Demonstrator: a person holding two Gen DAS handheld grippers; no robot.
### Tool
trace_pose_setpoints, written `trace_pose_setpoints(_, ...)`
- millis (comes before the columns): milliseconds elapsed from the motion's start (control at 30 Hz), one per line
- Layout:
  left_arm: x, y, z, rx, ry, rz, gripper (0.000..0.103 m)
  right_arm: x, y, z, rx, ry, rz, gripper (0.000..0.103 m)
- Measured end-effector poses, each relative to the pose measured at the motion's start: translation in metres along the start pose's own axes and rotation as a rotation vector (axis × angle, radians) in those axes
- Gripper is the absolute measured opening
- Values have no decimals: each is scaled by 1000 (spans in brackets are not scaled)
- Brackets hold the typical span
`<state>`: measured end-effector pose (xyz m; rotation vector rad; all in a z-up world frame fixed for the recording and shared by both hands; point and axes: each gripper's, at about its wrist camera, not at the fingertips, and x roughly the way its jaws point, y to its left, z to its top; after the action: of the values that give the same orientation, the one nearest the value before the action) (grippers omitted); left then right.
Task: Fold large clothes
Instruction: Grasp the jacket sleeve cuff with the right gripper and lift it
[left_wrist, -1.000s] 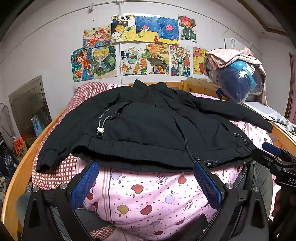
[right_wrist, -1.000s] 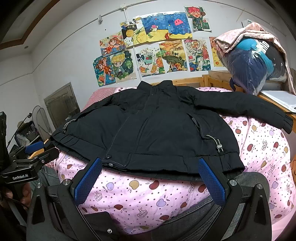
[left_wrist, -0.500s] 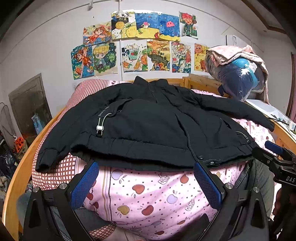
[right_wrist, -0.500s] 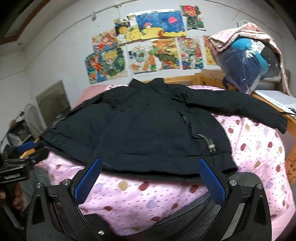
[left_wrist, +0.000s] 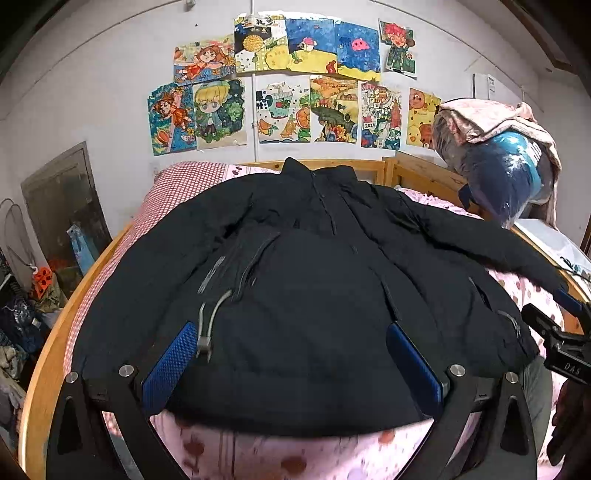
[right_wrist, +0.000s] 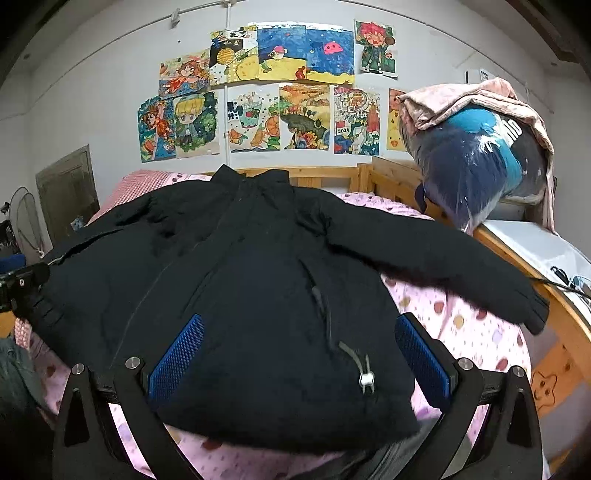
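Fingers of both grippers, left and right, gape wide, level over the black jacket's hem.

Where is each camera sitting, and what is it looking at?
Left wrist: rides the left tongs, low at the bed's near edge, facing the black jacket and the wall drawings; its own blue pads and, far right, the right tongs show.
Right wrist: rides the right tongs, same direction; the left tongs peek in at the left.
Both share the jacket, pink bedsheet and the bagged bundle.
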<state>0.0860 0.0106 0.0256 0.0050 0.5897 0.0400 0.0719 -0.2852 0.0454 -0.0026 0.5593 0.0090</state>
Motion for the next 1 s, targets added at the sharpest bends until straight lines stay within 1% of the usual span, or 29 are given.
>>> trace_pose_setpoints(67,11,-2,13,0,15,-3,103,11,-5,8,11,7,3,102)
trace_pose_setpoints(133,22,-6,28,1,32,-23,103,22,-11,16,21,10,-3,102)
trace_pose_setpoints(233,41,-12,51,7,54,-50,103,38,-22,27,41,7,-31,102)
trace_pose_setpoints(400,78,-34,88,53,72,-46,103,66,-50,40,94,1,-88,102)
trace_pose_setpoints(500,101,-46,110,73,72,-43,103,78,-67,45,123,-16,-81,102)
trace_pose_setpoints(567,116,-53,121,74,82,-44,103,82,-82,44,174,-36,-87,102)
trace_pose_setpoints(667,136,-62,133,74,106,-54,103,87,-102,40,262,-57,-132,102)
trace_pose_setpoints(800,156,-77,145,90,113,-64,103,105,-131,34,360,-3,-181,102)
trace_pose_setpoints(900,170,-88,152,98,115,-70,103,114,-149,27,458,37,-176,102)
trace_pose_setpoints(933,173,-91,153,98,115,-72,103,119,-156,25,502,46,-156,102)
trace_pose_setpoints(1000,181,-99,156,103,115,-78,103,126,-163,21,534,44,-133,102)
